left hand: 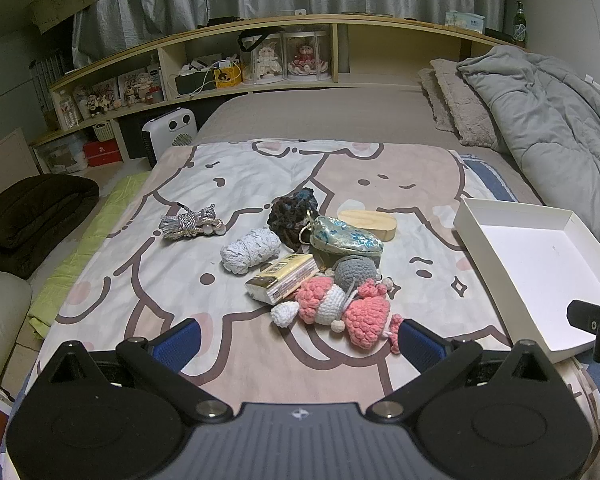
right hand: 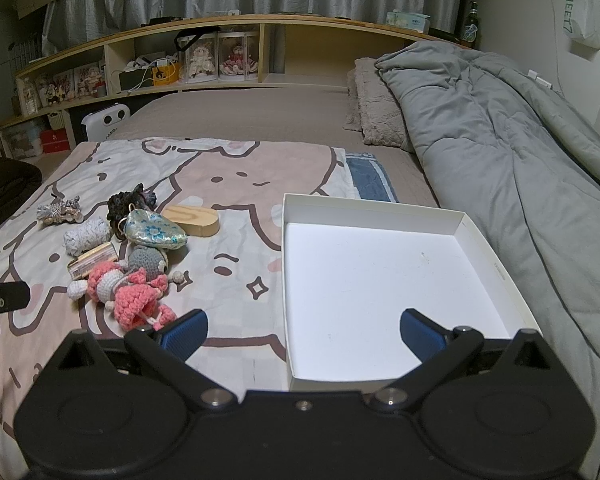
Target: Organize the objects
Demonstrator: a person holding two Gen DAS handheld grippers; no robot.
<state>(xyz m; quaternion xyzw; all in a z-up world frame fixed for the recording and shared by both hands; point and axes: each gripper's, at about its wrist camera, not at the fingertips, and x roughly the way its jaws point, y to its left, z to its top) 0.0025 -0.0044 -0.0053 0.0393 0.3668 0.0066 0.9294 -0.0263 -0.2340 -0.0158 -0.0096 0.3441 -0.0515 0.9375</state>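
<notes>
A pile of small things lies on the cartoon-print blanket [left hand: 148, 264]: a pink crochet doll [left hand: 340, 308], a grey crochet ball [left hand: 354, 272], a tissue pack [left hand: 280, 278], a white yarn roll [left hand: 250, 250], a dark crochet piece [left hand: 294, 210], a floral pouch [left hand: 346, 236], a wooden block [left hand: 370, 222] and a rope bundle [left hand: 190, 222]. An empty white box [right hand: 380, 280] lies to the right of them. My left gripper [left hand: 298, 344] is open, just short of the doll. My right gripper [right hand: 304, 334] is open over the box's near left corner.
A folded grey duvet [right hand: 500, 148] and pillows [right hand: 376, 108] lie along the right side of the bed. A wooden shelf [left hand: 260, 40] with dolls and boxes runs behind. A heater [left hand: 170, 132] and a dark cushion [left hand: 32, 212] are on the floor at the left.
</notes>
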